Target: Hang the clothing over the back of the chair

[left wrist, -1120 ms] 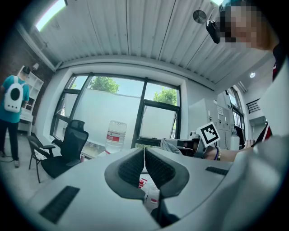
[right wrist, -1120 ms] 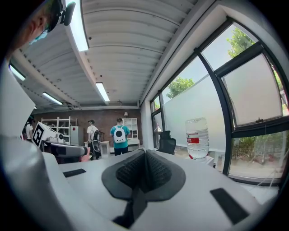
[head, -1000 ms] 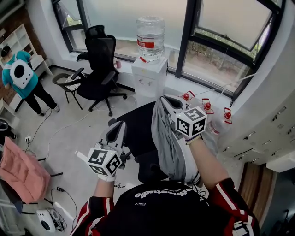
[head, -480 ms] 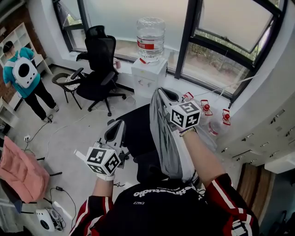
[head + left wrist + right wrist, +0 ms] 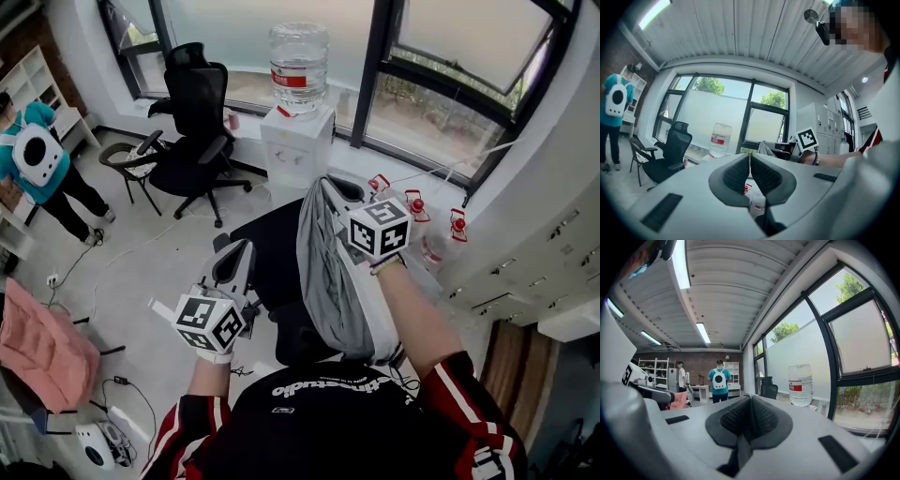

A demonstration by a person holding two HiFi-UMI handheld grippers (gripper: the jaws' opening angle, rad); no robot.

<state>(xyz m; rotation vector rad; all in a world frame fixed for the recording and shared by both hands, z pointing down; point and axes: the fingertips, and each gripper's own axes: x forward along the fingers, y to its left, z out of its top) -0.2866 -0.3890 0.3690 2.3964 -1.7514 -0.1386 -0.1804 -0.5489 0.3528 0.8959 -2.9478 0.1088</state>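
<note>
A grey garment (image 5: 333,281) hangs in long folds from my right gripper (image 5: 330,187), which is shut on its upper edge. In the right gripper view a dark strip of the cloth (image 5: 740,446) runs down between the closed pads. Below and to the left of the garment stands a black office chair (image 5: 272,253), partly hidden by the cloth. My left gripper (image 5: 236,255) hovers over the chair's left side, jaws closed with nothing in them. The left gripper view shows its pads (image 5: 738,173) meeting, with the garment (image 5: 764,147) beyond them.
A water dispenser (image 5: 300,141) with a big bottle stands by the window. A second black office chair (image 5: 192,122) is at the back left. A person in teal with a white backpack (image 5: 37,155) stands far left. A pink garment (image 5: 42,342) lies at the left, red-capped bottles (image 5: 412,202) on the right.
My right gripper has carried the garment a little to the left and farther away. The left gripper has stayed put. The person in teal has drifted towards the left edge.
</note>
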